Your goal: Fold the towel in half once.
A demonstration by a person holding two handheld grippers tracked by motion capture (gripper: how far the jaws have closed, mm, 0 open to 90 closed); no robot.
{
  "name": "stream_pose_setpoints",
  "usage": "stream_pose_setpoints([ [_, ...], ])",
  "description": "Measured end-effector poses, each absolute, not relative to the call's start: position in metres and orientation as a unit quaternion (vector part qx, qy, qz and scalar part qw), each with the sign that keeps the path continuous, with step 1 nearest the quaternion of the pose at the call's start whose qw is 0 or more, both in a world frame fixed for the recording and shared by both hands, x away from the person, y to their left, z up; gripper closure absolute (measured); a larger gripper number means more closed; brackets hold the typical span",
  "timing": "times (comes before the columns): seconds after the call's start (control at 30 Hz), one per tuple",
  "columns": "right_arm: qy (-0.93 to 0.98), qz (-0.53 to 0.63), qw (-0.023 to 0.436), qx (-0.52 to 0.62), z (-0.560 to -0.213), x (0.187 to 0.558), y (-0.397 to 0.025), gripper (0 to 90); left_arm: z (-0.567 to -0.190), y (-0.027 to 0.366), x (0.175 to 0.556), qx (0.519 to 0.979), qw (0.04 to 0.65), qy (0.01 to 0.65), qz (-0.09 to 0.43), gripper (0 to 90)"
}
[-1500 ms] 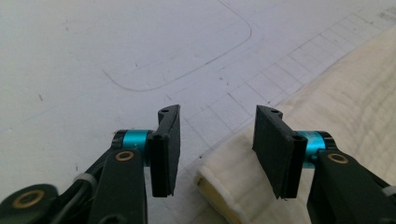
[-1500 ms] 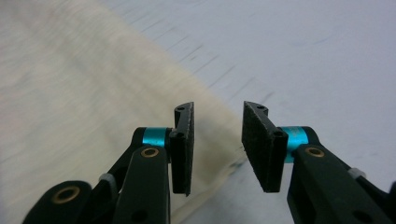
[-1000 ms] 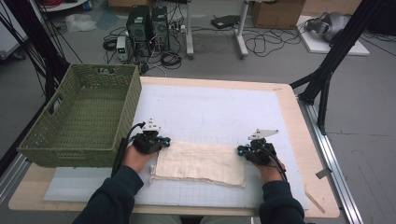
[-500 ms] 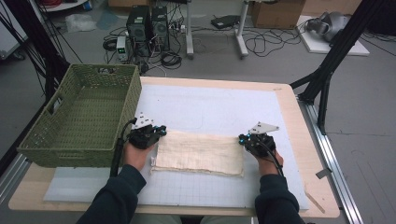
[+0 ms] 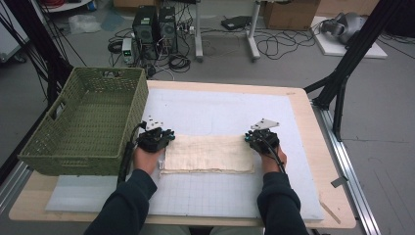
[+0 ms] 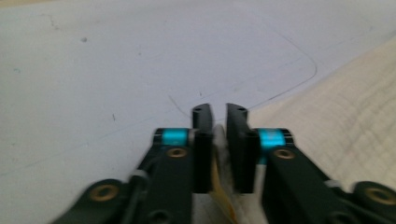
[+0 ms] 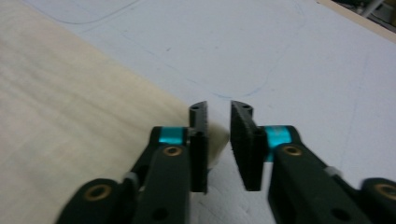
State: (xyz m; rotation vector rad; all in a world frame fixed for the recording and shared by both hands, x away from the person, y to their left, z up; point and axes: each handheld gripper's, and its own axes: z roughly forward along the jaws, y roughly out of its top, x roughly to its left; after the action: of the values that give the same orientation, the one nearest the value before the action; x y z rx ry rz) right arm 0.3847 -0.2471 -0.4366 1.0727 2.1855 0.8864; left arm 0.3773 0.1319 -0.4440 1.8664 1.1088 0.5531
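Left claw (image 6: 218, 135): jaws nearly closed on the cloth's far-left corner; a fold of fabric sits pinched between them.
Right claw (image 7: 218, 140): jaws parted, gap visible; the cloth's far-right corner lies against the left jaw only, not clamped.
Cloth (image 5: 209, 154): beige, folded into a long rectangle, flat on the white mat (image 5: 220, 110) at the near middle of the desk (image 5: 298, 98), between both hands.
Risk, uneven hold: if lifted now, the right corner would likely slip free and the fold would open or skew.
Risk, drag: pulling with the left claw alone could wrinkle the layers.
Basket (image 5: 83, 125): green woven, on the left, just beside the left hand; its rim could snag the cloth.
Writing: no label or brand is readable.
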Motion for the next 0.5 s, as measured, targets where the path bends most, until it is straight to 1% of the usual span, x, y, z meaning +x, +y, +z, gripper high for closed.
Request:
stream_pose_setpoints([
  [0.03,0.809,0.329,0.274,0.403,-0.437,0.385,-0.248,69.2,-0.443,0.133,0.377,0.750,0.435,0.443,0.228,64.7],
  [0.1,0.801,0.337,0.272,0.414,-0.435,0.384,-0.252,63.9,-0.440,0.135,0.376,0.745,0.443,0.441,0.233,55.1],
  [0.2,0.788,0.351,0.280,0.421,-0.429,0.379,-0.259,56.1,-0.437,0.136,0.374,0.740,0.461,0.435,0.226,46.6],
  [0.27,0.785,0.355,0.287,0.419,-0.425,0.375,-0.263,51.6,-0.435,0.136,0.371,0.741,0.469,0.426,0.221,44.3],
  [0.33,0.781,0.367,0.290,0.415,-0.421,0.368,-0.266,49.0,-0.432,0.136,0.368,0.739,0.479,0.423,0.214,41.4],
  [0.37,0.781,0.369,0.288,0.415,-0.420,0.365,-0.267,46.4,-0.431,0.137,0.367,0.740,0.482,0.421,0.207,39.9],
  [0.43,0.778,0.378,0.281,0.416,-0.416,0.358,-0.270,38.7,-0.429,0.138,0.364,0.741,0.490,0.420,0.186,38.3],
  [0.5,0.775,0.389,0.279,0.411,-0.411,0.351,-0.271,36.7,-0.428,0.138,0.361,0.740,0.498,0.416,0.176,34.9],
])
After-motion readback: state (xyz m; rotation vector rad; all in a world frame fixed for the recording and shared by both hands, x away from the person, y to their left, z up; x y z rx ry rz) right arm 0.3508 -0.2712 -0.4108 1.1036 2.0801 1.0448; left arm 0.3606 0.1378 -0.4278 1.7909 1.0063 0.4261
